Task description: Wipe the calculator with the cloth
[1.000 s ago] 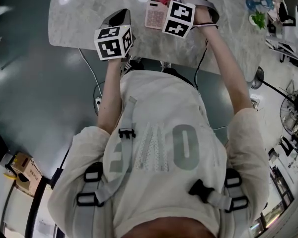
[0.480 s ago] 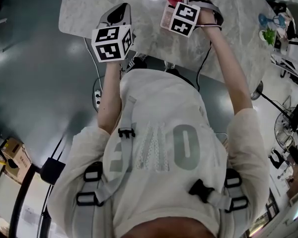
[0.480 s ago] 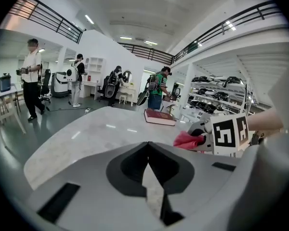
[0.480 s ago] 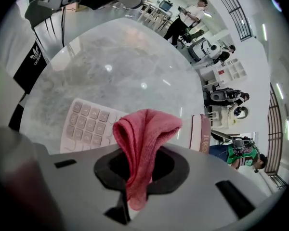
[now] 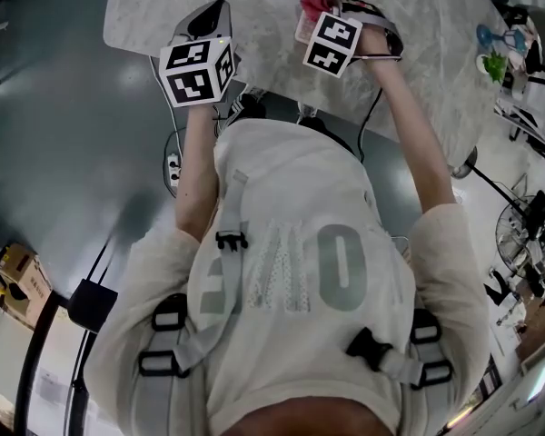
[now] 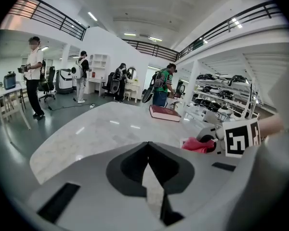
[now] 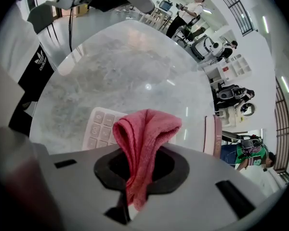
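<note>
A pale pink calculator (image 7: 98,129) lies on the grey marble table (image 7: 115,76); in the head view the right gripper covers most of the calculator (image 5: 301,27). My right gripper (image 7: 135,184) is shut on a red cloth (image 7: 143,138), which bulges out over the calculator's keys. Seen from the head, the right gripper (image 5: 320,9) and the cloth (image 5: 312,2) hang just above the calculator. My left gripper (image 6: 148,153) is shut with nothing between its jaws. It hovers over the table's near edge, left of the calculator, in the head view (image 5: 209,14).
A dark red book (image 6: 164,113) lies farther back on the table, past the calculator. Small green and blue items (image 5: 489,51) sit at the table's right end. Cables and a power strip (image 5: 172,164) lie on the floor below. Several people stand in the room behind.
My right gripper has sunk with the cloth and now covers more of the calculator. My left gripper has drifted a little leftward along the table's near edge.
</note>
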### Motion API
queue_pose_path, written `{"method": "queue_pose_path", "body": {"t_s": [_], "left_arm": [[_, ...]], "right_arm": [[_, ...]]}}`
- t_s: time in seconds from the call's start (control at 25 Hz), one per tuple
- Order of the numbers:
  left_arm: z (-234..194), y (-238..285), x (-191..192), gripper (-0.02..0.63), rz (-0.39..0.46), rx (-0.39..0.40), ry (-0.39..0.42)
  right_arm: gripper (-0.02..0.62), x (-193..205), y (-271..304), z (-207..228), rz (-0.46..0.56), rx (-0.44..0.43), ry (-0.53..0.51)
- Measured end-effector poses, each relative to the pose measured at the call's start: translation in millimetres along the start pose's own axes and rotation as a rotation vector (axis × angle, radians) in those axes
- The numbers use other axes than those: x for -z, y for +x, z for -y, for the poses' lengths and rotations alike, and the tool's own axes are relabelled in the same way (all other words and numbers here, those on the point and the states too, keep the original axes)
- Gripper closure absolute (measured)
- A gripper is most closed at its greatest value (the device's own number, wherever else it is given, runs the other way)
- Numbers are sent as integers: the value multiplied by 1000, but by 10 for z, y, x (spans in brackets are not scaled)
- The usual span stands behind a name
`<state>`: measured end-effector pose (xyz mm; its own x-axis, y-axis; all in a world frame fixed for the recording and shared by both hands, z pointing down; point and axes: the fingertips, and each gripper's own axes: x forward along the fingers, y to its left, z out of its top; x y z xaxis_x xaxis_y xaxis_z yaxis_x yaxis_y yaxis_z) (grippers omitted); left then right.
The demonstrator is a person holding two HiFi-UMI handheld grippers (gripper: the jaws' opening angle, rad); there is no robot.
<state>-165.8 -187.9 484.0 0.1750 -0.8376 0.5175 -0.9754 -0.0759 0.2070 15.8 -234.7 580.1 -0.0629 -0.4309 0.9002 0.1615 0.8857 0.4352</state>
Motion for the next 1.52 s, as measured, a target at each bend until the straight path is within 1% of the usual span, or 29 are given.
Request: {"method": "queue_pose_path", "body": {"t_s": [0.24,0.36,0.48,0.6,0.8,1.04,1.24,1.4,1.52], "left_arm": [[74,36,69,584,-1,-6,-1],[91,31,135,584,-18,-3,-11],[134,-14,154,584,-14,7,-12],[198,1,160,584,-13,16,-4],[189,-7,163,584,-13,10,-9],[206,9,149,584,-6,3,-14],[268,31,75,584,5,7,-2],[360,38,-86,584,32,19,23],[476,34,-329,584,84,15,72]], "right_arm": [[538,-31,-53,-312,29,-22,-14],[538,-113,-132,-512,47,-49,-17],[538,-187,-201,-692,60,-70,-34],[538,-178,-205,-766,62,-76,-38],[538,-211,-221,-832,74,-93,-34],[538,-191,-210,-837,80,-99,-42],[538,-188,-222,-778,96,-115,-38],[538,-162,-308,-530,115,-68,-7],[538,-78,-426,-185,129,-5,43]]}}
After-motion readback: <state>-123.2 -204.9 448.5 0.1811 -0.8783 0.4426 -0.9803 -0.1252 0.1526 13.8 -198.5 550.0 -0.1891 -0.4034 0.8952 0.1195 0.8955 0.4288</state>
